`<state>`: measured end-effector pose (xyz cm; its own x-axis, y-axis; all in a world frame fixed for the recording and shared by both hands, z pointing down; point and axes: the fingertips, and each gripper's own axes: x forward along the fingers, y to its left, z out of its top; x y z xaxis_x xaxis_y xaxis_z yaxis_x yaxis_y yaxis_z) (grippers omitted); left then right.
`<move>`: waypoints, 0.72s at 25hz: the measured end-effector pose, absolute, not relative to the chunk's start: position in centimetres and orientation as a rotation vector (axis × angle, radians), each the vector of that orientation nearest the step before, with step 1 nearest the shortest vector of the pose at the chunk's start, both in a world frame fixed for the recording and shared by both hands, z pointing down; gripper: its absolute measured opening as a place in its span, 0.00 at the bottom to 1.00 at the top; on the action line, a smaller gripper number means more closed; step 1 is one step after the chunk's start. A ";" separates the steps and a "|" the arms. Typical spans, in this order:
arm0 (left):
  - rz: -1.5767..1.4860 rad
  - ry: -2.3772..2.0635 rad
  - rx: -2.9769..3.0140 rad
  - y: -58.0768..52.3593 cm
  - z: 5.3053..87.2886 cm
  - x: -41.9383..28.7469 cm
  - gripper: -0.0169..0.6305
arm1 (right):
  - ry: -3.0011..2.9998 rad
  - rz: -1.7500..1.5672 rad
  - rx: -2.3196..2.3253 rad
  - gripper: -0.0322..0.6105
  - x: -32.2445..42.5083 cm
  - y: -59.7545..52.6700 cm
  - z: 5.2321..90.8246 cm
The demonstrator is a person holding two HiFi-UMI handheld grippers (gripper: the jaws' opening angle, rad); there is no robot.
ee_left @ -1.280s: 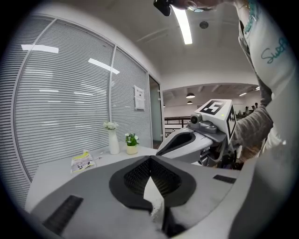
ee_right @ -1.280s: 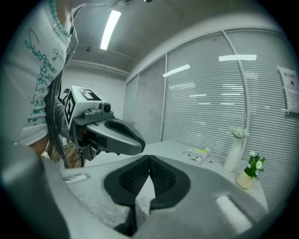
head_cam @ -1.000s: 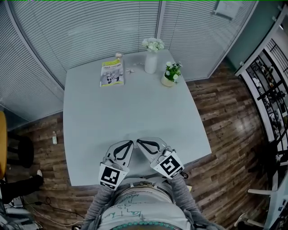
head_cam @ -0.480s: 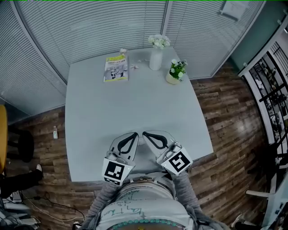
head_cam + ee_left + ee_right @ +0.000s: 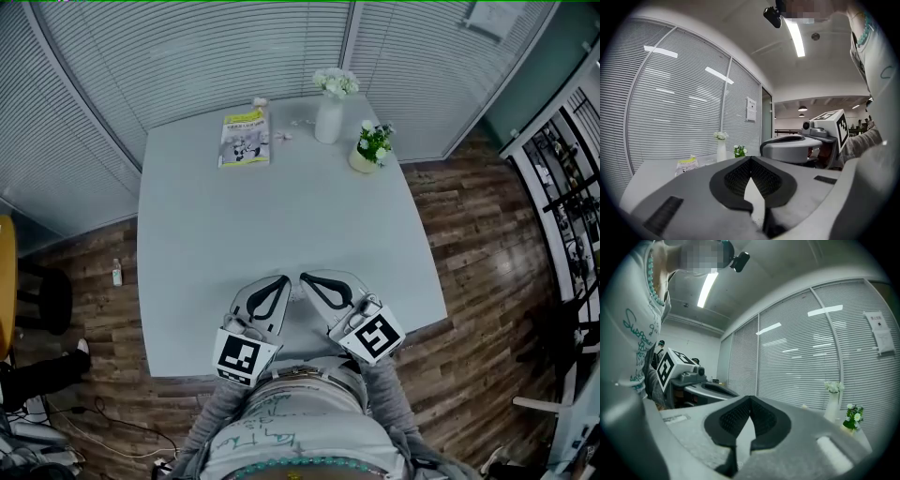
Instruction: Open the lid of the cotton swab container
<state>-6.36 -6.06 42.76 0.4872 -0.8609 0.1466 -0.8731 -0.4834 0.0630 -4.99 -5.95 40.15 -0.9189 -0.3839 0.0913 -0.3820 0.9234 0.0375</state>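
A small pale object (image 5: 260, 102), too small to identify for certain, stands at the far edge of the grey table (image 5: 187, 234) beside a yellow-green booklet (image 5: 246, 139); it may be the swab container. It also shows in the left gripper view, above the booklet (image 5: 687, 164). My left gripper (image 5: 284, 279) and right gripper (image 5: 305, 278) hover side by side over the table's near edge, far from those items. Both are shut and hold nothing. Each gripper view shows its own closed jaws, the left gripper (image 5: 751, 159) and the right gripper (image 5: 750, 398), pointing roughly level across the table.
A white vase with flowers (image 5: 328, 117) and a small potted plant (image 5: 372, 150) stand at the far right of the table. Tiny white bits (image 5: 282, 135) lie between booklet and vase. Slatted blinds (image 5: 187, 56) close off the far side. Wooden floor (image 5: 469, 281) surrounds the table.
The right gripper has risen slightly and the head view has shifted a little. Both grippers stay shut and empty over the near edge.
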 end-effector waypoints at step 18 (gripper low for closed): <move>0.158 -1.505 2.593 -6.2 43.6 -6.4 0.02 | -2.971 -0.016 0.555 0.05 -5.5 -5.9 41.1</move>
<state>-6.42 -6.16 43.57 0.4947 -0.8542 0.1599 -0.8688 -0.4904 0.0677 -5.47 -5.92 41.08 -0.9258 -0.3601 0.1149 -0.3589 0.9328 0.0320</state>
